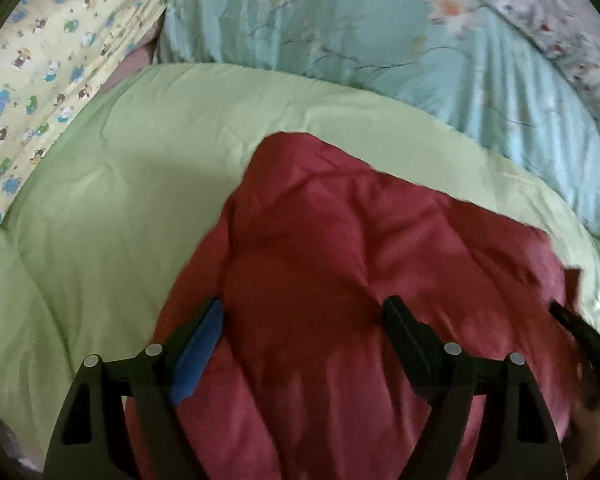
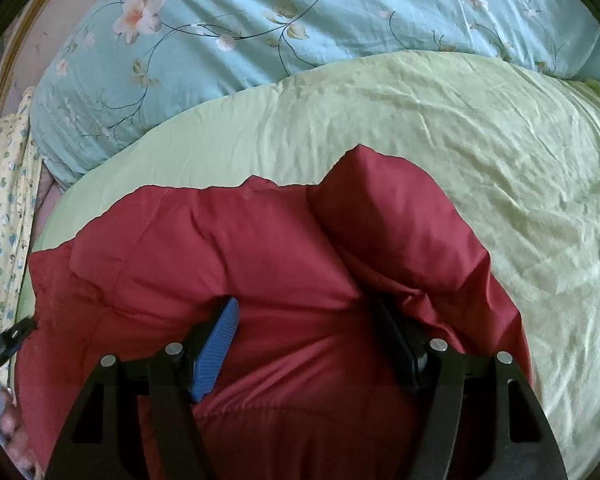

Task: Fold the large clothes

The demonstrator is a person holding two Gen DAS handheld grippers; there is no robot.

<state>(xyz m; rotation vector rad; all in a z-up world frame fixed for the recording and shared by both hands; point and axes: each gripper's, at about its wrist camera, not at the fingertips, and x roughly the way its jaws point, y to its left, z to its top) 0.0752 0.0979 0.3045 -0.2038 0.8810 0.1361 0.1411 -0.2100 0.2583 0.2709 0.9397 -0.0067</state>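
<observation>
Blue-padded fingers [image 1: 198,350] of the left gripper [image 1: 304,320] stand spread wide over the red padded garment [image 1: 340,260], gripping nothing. Right gripper [image 2: 306,320] likewise released; a puffed fold of red cloth drapes over its dark finger [image 2: 396,344]. Garment lies bunched on the pale green quilt [image 1: 120,184], partly folded by the look of it. Next move, as I judge: pinch an outer edge on each side and carry it across. Bulk and slippery fill may spring back. Floral blue pillow [image 2: 240,32] and yellow print sheet [image 1: 40,60] lie beyond, well apart.
</observation>
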